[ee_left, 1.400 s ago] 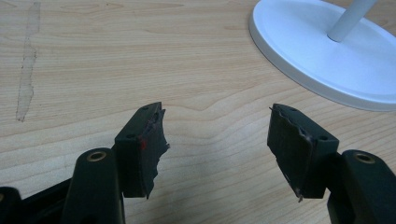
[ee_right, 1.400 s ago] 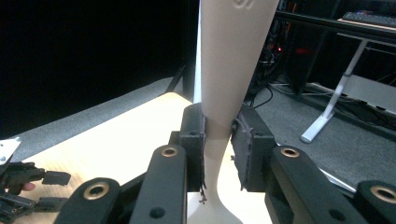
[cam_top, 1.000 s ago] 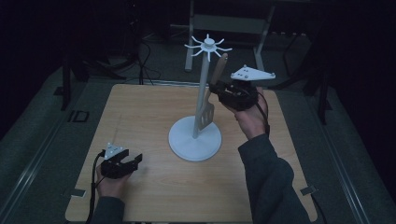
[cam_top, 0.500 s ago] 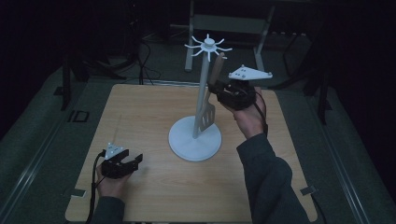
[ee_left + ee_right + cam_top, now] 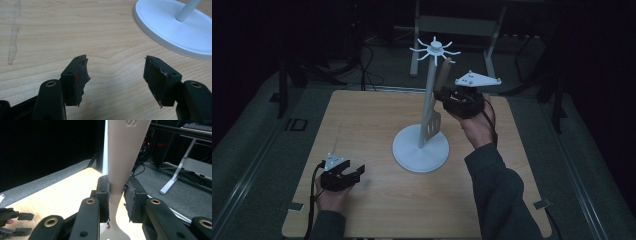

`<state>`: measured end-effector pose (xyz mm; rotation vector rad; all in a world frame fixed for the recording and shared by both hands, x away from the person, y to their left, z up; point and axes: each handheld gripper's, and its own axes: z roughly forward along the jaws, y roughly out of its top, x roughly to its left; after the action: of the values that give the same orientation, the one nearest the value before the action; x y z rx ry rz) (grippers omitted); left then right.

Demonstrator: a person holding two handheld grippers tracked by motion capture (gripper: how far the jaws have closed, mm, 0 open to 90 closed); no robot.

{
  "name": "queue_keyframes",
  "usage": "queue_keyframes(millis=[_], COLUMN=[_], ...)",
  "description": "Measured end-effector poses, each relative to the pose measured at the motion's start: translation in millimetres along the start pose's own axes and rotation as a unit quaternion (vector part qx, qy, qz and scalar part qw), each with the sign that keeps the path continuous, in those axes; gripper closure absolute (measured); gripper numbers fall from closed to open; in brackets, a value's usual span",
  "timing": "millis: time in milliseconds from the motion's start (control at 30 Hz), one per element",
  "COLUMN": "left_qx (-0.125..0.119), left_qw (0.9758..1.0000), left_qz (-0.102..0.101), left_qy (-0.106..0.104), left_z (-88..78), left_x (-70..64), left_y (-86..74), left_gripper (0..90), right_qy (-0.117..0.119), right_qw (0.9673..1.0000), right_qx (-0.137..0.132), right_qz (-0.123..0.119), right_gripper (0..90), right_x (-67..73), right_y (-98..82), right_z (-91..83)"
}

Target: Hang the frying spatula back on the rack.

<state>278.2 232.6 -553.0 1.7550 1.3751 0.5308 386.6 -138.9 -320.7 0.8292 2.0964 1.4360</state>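
Right hand-held gripper (image 5: pixel 446 96) in the high view is raised beside the white stand (image 5: pixel 421 150), pinching the handle of a beige spatula (image 5: pixel 435 112) that hangs upright along the stand's pole, its slotted blade just above the round base. Left hand-held gripper (image 5: pixel 357 172) rests low on the wooden worktop (image 5: pixel 362 120), well apart from the stand.

Seen from the left gripper view, its jaws stand spread over bare worktop (image 5: pixel 75 30), nothing between them, with the stand's base (image 5: pixel 180 32) ahead.

Seen from the right gripper view, both pads (image 5: pixel 130 200) press on the spatula's handle (image 5: pixel 122 155).
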Motion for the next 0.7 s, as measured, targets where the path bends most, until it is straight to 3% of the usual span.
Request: queue_keyframes(millis=[167, 467, 700], left_qx=[0.000, 0.001, 0.000], left_qw=[1.0000, 1.0000, 1.0000], left_qz=[0.000, 0.000, -0.001], left_qy=[0.000, -0.001, -0.001], left_z=[-0.1, 0.0, 0.2], left_x=[0.0, -0.1, -0.1], left_y=[0.0, 0.1, 0.1], left_gripper=[36.2, 36.1, 36.1], right_qy=[-0.001, -0.010, -0.009], right_qw=[1.0000, 0.9999, 0.9999], right_qx=[-0.003, -0.011, -0.001], right_qz=[0.000, -0.006, -0.013], right_gripper=[70.4, 53.9, 41.1], right_x=[-0.8, -0.7, -1.1], right_y=[-1.7, -3.5, -9.0], right_z=[-1.2, -3.9, -5.6])
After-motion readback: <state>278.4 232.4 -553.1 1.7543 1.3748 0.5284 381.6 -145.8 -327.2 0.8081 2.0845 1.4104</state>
